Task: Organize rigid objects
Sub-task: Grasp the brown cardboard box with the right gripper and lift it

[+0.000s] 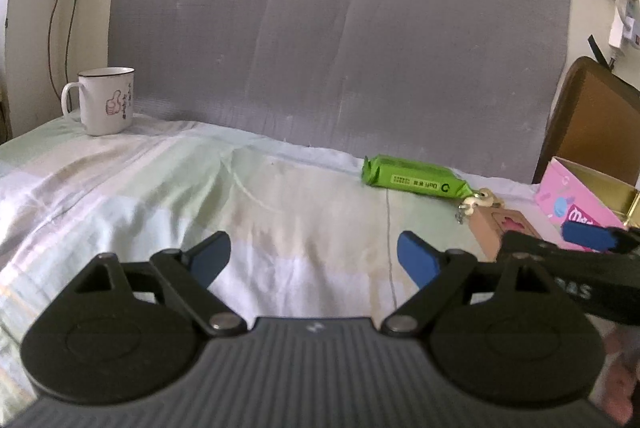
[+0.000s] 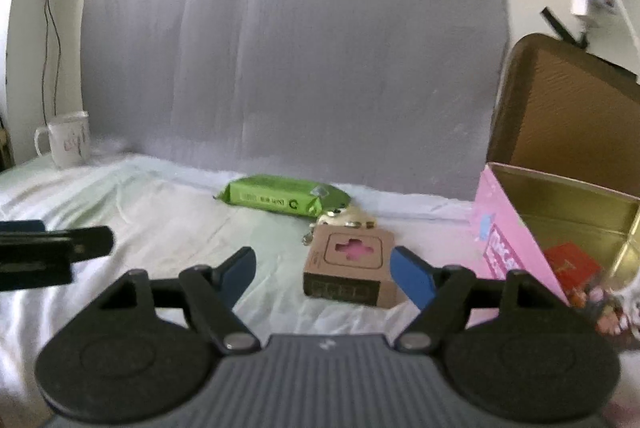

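Note:
A small brown cardboard box [image 2: 349, 270] with a pink cut-out lies on the sheet, just ahead of my open, empty right gripper [image 2: 323, 274] and near its right finger. It also shows in the left wrist view [image 1: 498, 228]. A keychain [image 2: 346, 220] lies behind it, then a green wipes pack [image 2: 285, 199], also in the left wrist view [image 1: 416, 181]. An open pink tin [image 2: 516, 240] with a gold inside holds a red box [image 2: 572, 264]. My left gripper [image 1: 314, 260] is open and empty over bare sheet.
A white mug [image 1: 106, 99] with a thumbs-up print stands at the far left corner. A grey panel [image 1: 320, 27] backs the bed. A brown lid [image 2: 560, 115] stands behind the tin. The left gripper's finger shows at the left edge of the right wrist view [image 2: 52, 248].

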Demonstrator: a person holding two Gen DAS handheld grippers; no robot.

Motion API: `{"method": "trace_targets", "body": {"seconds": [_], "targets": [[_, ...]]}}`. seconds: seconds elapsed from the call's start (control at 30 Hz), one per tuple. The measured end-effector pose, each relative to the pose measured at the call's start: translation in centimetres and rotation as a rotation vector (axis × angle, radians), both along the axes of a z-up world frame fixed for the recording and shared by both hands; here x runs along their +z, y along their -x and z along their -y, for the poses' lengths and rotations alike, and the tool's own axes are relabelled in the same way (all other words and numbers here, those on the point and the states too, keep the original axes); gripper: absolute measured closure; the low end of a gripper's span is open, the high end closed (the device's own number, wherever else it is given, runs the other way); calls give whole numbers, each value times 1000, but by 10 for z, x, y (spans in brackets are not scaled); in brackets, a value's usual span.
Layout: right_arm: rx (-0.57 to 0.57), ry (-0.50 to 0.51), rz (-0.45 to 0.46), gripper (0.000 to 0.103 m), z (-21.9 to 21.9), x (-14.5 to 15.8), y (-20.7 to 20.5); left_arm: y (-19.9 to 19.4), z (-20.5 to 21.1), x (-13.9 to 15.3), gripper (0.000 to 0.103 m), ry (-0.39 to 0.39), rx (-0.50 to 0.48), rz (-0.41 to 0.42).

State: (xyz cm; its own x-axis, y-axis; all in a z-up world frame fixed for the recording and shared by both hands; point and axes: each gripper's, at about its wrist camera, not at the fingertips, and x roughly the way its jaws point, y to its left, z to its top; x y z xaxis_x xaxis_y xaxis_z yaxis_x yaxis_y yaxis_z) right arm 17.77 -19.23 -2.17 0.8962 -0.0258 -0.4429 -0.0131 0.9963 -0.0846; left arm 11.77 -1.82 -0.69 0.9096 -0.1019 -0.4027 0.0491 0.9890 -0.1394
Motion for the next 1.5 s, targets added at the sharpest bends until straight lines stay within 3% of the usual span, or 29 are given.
{"method": "trace_targets", "body": {"seconds": [0.23, 0.47, 0.57, 0.7, 0.9, 1.5], "targets": [[-28, 41, -38, 21, 9, -4, -36, 1, 3, -1, 11, -14, -13, 1], [-47, -34, -231, 20, 28, -21, -74, -2, 2, -1, 11, -16, -20, -8], [-25, -96, -239, 29, 36, -23, -72, -3, 2, -1, 11, -11, -20, -15], [-14, -103, -237, 31, 35, -23, -65, -4, 2, -1, 11, -11, -22, -16], [42, -102, -244, 31, 26, -20, -40, -6, 2, -1, 11, -9, -30, -24], [251, -70, -231, 31, -6, -16, 101, -5, 5, -1, 11, -4, -121, -20]]}}
